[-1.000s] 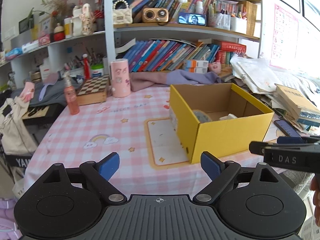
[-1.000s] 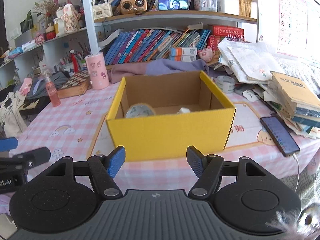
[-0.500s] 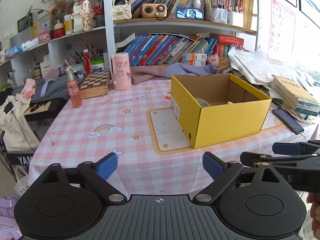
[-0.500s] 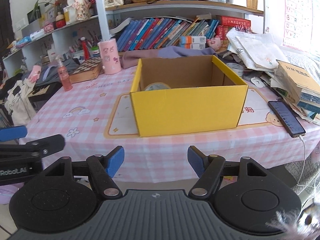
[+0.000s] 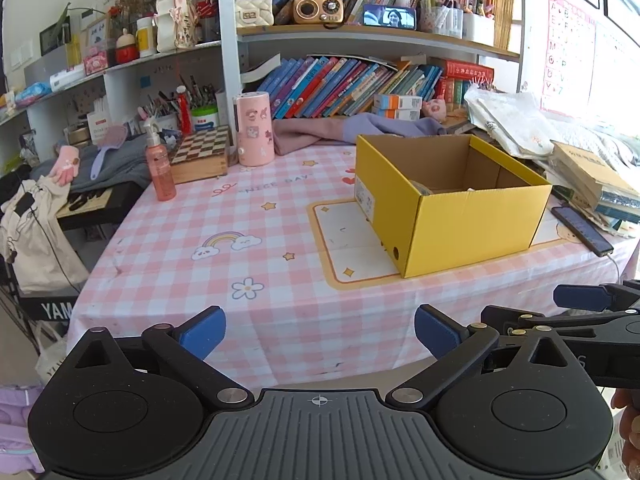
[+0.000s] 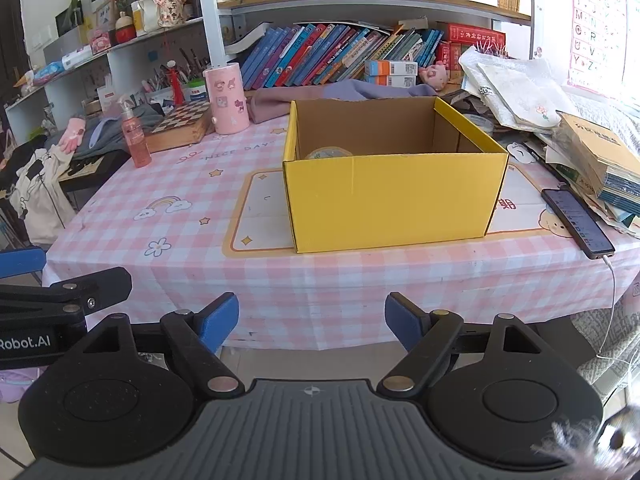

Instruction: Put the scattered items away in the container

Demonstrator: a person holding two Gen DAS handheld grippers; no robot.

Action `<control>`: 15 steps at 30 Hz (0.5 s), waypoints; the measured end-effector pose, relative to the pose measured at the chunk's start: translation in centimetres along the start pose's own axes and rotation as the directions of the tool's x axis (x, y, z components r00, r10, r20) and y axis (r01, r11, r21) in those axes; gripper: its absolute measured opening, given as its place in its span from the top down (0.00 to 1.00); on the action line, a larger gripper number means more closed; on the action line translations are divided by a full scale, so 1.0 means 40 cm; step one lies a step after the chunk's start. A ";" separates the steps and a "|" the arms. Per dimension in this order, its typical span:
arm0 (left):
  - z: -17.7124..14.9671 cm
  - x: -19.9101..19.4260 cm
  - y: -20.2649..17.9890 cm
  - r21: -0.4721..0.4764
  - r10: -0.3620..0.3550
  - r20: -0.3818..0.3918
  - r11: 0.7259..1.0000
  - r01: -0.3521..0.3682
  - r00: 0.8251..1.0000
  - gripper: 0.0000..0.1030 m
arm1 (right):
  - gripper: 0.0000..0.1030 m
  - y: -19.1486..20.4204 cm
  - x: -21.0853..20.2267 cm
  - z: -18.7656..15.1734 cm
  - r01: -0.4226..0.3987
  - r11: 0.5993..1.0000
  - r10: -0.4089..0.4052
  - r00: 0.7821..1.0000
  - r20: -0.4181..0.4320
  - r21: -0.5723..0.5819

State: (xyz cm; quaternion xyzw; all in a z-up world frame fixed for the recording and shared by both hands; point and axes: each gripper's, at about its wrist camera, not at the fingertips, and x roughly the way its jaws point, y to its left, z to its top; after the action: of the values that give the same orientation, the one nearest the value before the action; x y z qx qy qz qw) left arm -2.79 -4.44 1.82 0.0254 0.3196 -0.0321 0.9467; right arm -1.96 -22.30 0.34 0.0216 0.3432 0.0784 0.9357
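On the pink checked tablecloth point(image 6: 192, 216) the yellow box point(image 6: 394, 196) is seen standing open-topped beside a phone point(image 6: 577, 218), while the left gripper point(image 5: 320, 330) and right gripper point(image 6: 312, 316) are held spread and empty before the table edge.

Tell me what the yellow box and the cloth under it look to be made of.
Yellow box: cardboard, it seems; matte yellow outside, raw brown inside, with folded flap seams at the corners. Tablecloth: pink-checked with printed rainbows and stars; it drapes over the table edge in soft folds, so thin fabric or soft plastic sheet, which of the two I cannot tell.
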 end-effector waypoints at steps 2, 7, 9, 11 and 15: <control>-0.003 0.000 0.005 -0.005 0.002 -0.006 1.000 -0.002 1.000 0.00 | 0.21 0.007 -0.001 -0.002 0.001 1.000 -0.001 1.000 -0.002 -0.002; -0.012 0.007 0.025 -0.031 0.004 -0.035 1.000 -0.005 0.999 0.00 | 0.20 0.016 -0.002 -0.007 0.008 1.000 -0.008 1.000 -0.009 -0.002; -0.016 0.009 0.032 -0.040 0.005 -0.045 0.999 -0.006 0.999 0.00 | 0.20 0.020 -0.001 -0.008 0.011 1.000 -0.011 1.000 -0.013 -0.002; -0.019 0.011 0.037 -0.045 0.008 -0.054 0.999 -0.011 0.999 0.00 | 0.19 0.024 0.000 -0.010 0.011 1.000 -0.011 1.000 -0.015 -0.003; -0.020 0.010 0.045 -0.050 0.009 -0.059 0.999 -0.012 0.998 0.00 | 0.19 0.035 0.002 -0.012 0.009 1.000 -0.009 1.000 -0.015 -0.007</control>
State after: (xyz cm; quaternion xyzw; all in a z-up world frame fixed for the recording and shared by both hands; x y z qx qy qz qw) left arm -2.81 -2.62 0.96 0.0042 0.3480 -0.0183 0.9373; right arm -2.40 -20.92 0.06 0.0160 0.3500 0.0755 0.9336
